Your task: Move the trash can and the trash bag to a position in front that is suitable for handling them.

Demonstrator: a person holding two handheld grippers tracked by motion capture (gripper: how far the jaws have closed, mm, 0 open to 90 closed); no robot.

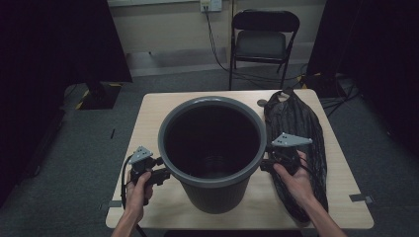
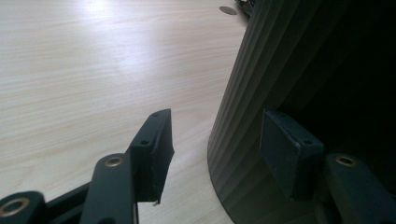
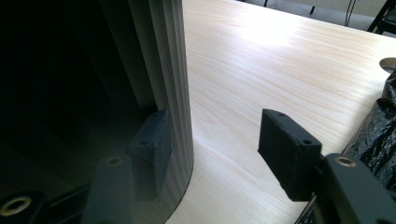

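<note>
A big round grey ribbed bin (image 1: 212,195) stands upright and empty in the middle of the light wood table (image 1: 148,123). My left gripper (image 1: 165,174) is low at the bin's left side, held in a hand. In the left gripper view the left gripper (image 2: 217,144) is open, its jaws either side of the edge of the bin wall (image 2: 243,93), pads not pressing. My right gripper (image 1: 264,165) is at the bin's right side. It stands open (image 3: 215,140) beside the bin wall (image 3: 159,56). A crumpled black plastic bag (image 1: 296,123) lies flat to the right, under the right hand.
A small round disc (image 1: 262,103) lies on the table behind the bin. The black bag (image 3: 378,135) borders the right gripper's outer jaw. A black folding chair (image 1: 264,39) and cables stand beyond the table's far edge. Bare tabletop stretches left of the bin.
</note>
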